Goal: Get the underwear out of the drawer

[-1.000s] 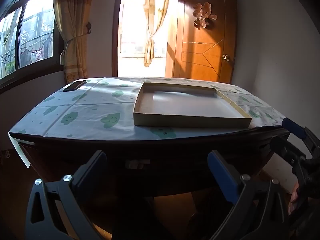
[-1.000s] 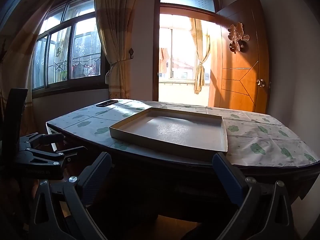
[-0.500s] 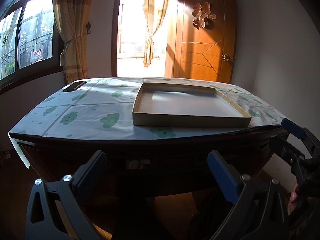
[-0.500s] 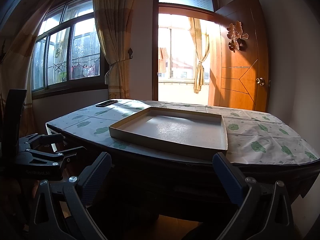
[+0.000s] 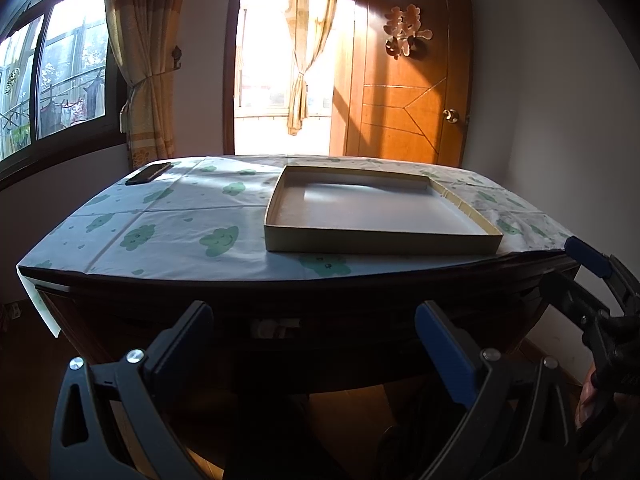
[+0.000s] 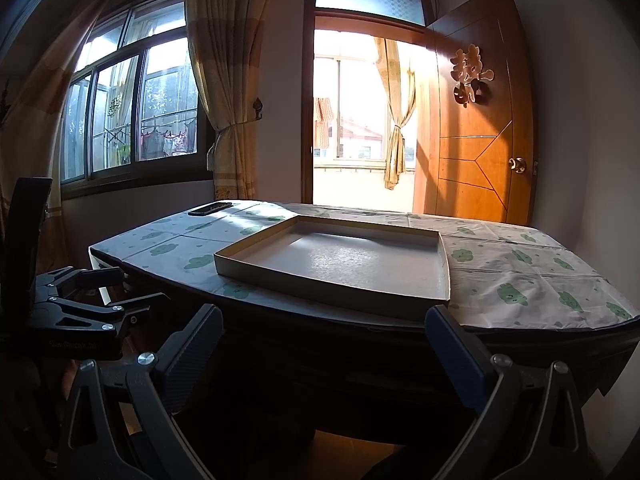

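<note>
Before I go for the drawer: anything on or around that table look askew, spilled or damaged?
Nothing spilled or broken. The shallow box sits slightly skewed to the table edge, and the tablecloth is wrinkled beside it. The phone lies flat at the far corner.

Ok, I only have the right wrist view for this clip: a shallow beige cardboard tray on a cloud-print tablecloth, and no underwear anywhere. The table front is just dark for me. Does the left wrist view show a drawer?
Observer: Partly. It shows a small pale patch on the front of the dark wooden table, just under the top. I cannot tell whether that is a handle or something inside a drawer. No underwear shows there either.
Operator: Can you see my right gripper from that side?
Observer: Yes. The right gripper sits at the right edge of that view, beside the table's corner. Its jaws are apart, with nothing between them.
</note>
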{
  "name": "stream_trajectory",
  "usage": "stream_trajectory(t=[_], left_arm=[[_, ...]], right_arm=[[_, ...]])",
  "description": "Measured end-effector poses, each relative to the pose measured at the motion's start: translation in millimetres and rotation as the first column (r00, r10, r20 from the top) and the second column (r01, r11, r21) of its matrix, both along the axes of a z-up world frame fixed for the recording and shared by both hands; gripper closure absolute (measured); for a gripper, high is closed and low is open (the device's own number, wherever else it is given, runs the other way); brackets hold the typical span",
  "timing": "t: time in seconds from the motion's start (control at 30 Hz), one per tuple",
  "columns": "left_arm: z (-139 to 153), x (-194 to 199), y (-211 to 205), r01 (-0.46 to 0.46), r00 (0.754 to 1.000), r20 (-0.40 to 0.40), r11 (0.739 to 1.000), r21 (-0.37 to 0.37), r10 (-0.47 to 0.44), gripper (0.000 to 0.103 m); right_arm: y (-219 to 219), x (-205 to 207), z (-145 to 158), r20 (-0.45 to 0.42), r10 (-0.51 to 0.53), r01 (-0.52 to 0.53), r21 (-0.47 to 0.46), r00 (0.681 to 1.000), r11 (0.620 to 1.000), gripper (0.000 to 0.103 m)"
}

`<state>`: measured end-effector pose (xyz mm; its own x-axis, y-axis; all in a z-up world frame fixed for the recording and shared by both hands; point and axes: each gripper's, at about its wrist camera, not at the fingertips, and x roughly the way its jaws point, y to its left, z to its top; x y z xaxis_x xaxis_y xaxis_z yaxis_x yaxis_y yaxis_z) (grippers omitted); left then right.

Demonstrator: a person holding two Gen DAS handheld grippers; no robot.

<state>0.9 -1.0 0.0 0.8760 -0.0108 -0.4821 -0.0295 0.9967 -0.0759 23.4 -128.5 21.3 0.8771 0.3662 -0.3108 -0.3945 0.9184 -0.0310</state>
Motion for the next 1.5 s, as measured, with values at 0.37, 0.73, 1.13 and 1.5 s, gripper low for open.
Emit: stream_trajectory(t=[0.37, 0.73, 1.13, 1.5], left_arm=[[0.6, -0.2, -0.5, 0.001, 1.0, 0.001, 1.0, 0.002, -0.001, 0.0], [0.3, -0.8, -2.9, 0.003, 1.0, 0.002, 1.0, 0.004, -0.003, 0.0], [-12.4, 4.2, -11.9, 0.024, 1.0, 0.004, 1.0, 0.012, -0.024, 0.0], [-17.4, 4.9, -7.3, 0.024, 1.0, 0.006, 0.999, -0.026, -0.023, 0.0]], right_arm=[[-1.9, -1.6, -0.4, 0.004, -0.001, 0.001, 0.001, 1.0, 1.0, 0.0], [-2.6, -1.6, -1.6, 0.002, -0.004, 0.004, 0.005, 1.0, 1.0, 0.0], [-6.7, 5.8, -10.9, 0.038, -0.006, 0.005, 0.006, 0.999, 1.0, 0.0], [-3.6, 24.6, -51.7, 0.184, 0.1, -0.098, -0.02, 0.978, 0.995, 0.0]])
